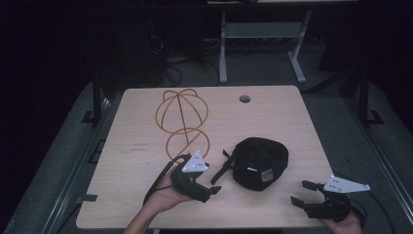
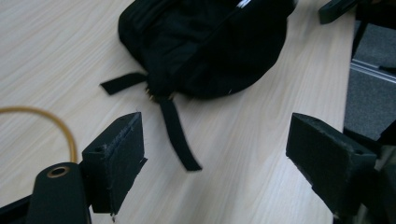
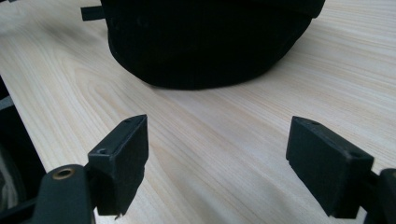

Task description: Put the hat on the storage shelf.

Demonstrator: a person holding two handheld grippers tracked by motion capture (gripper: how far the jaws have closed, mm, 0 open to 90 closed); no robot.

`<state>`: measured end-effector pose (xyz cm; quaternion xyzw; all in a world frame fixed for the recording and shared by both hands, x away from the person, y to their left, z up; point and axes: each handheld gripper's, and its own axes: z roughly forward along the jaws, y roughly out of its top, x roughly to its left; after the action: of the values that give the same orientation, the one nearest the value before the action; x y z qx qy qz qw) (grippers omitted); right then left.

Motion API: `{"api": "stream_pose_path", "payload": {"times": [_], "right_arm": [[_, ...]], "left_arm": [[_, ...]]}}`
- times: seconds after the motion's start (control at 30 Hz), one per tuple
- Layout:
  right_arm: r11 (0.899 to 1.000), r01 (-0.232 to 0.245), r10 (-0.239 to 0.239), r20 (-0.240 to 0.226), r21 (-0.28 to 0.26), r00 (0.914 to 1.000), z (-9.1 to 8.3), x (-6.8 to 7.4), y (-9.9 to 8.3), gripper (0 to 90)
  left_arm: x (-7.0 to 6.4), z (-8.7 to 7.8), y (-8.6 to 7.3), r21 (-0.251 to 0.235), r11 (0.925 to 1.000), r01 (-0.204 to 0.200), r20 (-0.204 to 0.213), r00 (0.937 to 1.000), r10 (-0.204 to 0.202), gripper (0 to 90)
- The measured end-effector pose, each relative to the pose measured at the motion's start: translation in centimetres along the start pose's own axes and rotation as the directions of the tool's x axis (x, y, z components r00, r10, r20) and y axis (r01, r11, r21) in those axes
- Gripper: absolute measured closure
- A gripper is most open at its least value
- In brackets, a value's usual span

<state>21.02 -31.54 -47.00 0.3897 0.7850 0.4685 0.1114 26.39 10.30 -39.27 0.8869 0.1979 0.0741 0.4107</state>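
Black cap [image 1: 259, 163]: we see it lying on the wooden table [image 1: 136, 146], right of centre near the front, its straps [image 2: 177, 135] trailing loose toward our left.
Left gripper [image 1: 210, 183]: we hold it low over the table just left of the cap, jaws spread wide and empty, aimed at the straps.
Right gripper [image 1: 302, 193]: we hold it at the front right edge, jaws apart and empty, pointing at the cap.
Wire stand [image 1: 182, 119]: we see it behind the left gripper.

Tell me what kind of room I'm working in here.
Probably a lab or workshop, dimly lit: a bare wooden worktable with a cable hole, a metal-framed bench behind it, and loose cables on the grey floor.
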Motion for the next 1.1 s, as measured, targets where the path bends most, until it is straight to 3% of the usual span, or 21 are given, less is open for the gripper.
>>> {"api": "stream_pose_path", "payload": {"times": [0.1, 0.2, 0.5, 0.63, 0.87, 0.97, 1.1], "right_arm": [[1.0, 0.004, -0.004, -0.004, -0.003, 1.0, 0.0, 0.0, 0.0, 20.6], [1.0, 0.007, -0.007, -0.008, -0.002, 0.9999, 0.1, -0.1, 0.0, 20.5], [1.0, -0.001, 0.001, -0.028, -0.008, 0.9996, 0.1, 0.0, 0.0, 20.6], [1.0, 0.003, -0.003, -0.027, -0.007, 0.9996, 0.2, 0.0, 0.0, 19.9], [1.0, 0.002, -0.003, -0.029, -0.007, 0.9996, 0.3, 0.0, 0.1, 19.0], [1.0, 0.005, -0.005, -0.031, -0.004, 0.9995, 0.3, -0.1, 0.1, 19.0], [1.0, 0.009, -0.009, -0.03, -0.007, 0.9995, 0.2, 0.0, 0.1, 19.2]], "left_arm": [[-0.2, 0.3, 0.9, 0.01, 0.9995, -0.031, 0.005, 0.9995, 0.031, 19.1], [-0.2, 0.7, 1.8, -0.007, 0.9998, -0.018, 0.044, 0.9988, 0.019, 19.0], [-1.0, 2.6, 4.8, 0.025, 0.9957, -0.089, 0.082, 0.9928, 0.087, 20.9], [-1.1, 3.1, 5.6, 0.036, 0.994, -0.103, 0.097, 0.9904, 0.099, 21.0], [-1.4, 4.7, 7.5, 0.073, 0.9828, -0.169, 0.11, 0.9809, 0.161, 21.2], [-1.6, 5.6, 7.9, 0.08, 0.9827, -0.167, 0.115, 0.9808, 0.157, 21.1], [-1.9, 6.6, 8.3, 0.108, 0.9739, -0.2, 0.132, 0.9739, 0.185, 22.5]]}}
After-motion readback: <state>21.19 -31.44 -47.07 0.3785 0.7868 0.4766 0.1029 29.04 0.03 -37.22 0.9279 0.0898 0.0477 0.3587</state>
